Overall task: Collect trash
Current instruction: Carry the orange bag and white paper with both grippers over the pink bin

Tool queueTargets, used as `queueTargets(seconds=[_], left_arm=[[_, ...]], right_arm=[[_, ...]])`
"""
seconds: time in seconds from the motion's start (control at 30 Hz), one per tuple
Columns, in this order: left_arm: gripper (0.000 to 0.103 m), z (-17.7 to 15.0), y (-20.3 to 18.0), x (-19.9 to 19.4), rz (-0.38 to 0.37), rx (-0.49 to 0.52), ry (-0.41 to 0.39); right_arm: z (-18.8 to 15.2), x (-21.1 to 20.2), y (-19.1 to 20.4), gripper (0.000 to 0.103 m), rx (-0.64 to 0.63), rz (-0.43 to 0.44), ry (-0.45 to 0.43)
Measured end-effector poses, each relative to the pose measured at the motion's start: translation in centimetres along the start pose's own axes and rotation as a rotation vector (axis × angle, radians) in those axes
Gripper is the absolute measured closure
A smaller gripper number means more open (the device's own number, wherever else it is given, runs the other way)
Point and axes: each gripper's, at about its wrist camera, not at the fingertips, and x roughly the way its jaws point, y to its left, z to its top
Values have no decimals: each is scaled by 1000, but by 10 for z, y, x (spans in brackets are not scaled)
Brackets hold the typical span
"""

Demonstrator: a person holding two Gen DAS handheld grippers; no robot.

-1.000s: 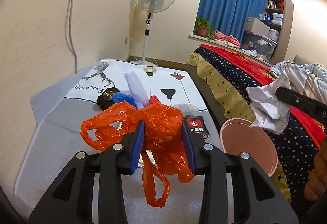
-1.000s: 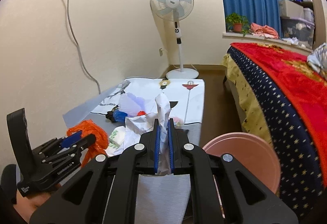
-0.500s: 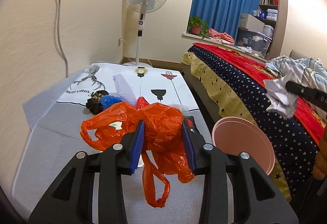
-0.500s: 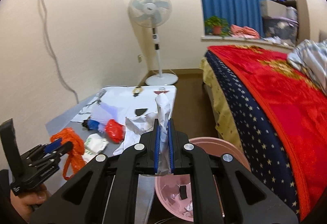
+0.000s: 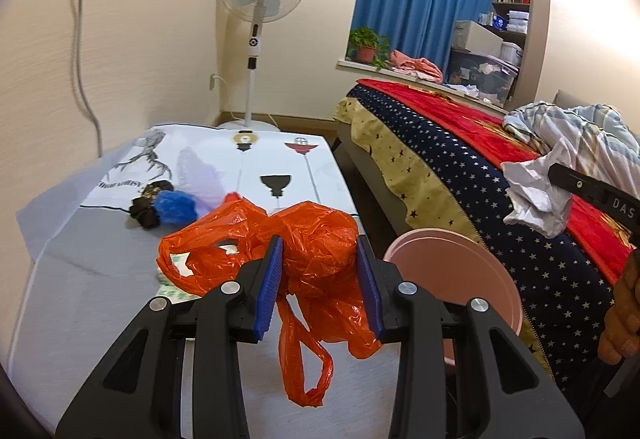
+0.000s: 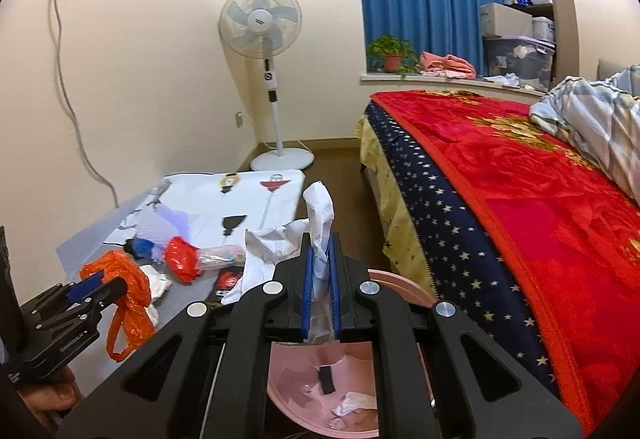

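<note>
My left gripper (image 5: 319, 287) is shut on a crumpled orange plastic bag (image 5: 312, 251), which hangs above the low table (image 5: 80, 303); it shows too in the right wrist view as the orange bag (image 6: 128, 291) in the left gripper (image 6: 90, 285). My right gripper (image 6: 320, 271) is shut on a crumpled white paper (image 6: 316, 223), held over the pink bin (image 6: 404, 289). Scraps lie in the bin's bottom. In the left wrist view the white paper (image 5: 532, 195) hangs at the right above the pink bin (image 5: 460, 267).
More litter lies on the table: a blue wad (image 5: 174, 205), a dark wad (image 5: 144, 205), a red wrapper (image 6: 180, 259), a clear plastic piece (image 6: 218, 257). A bed (image 6: 520, 199) with a red blanket fills the right. A standing fan (image 6: 268, 39) stands behind the table.
My right gripper has carried the white paper to the right, from above the table to over the pink bin. The left gripper with the orange bag has drifted right towards the bin.
</note>
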Motion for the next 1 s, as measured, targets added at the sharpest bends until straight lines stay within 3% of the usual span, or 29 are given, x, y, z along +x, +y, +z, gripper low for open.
queueTargets(seconds=[0.5,1.0], left_arm=[[67,5,-59,25,-84,26,10],[67,4,-101,51,-130,71,21]], right_arm=[[-1,2,-42,95,109,-87,18],[-2,6,-54,95,114,-156,27]])
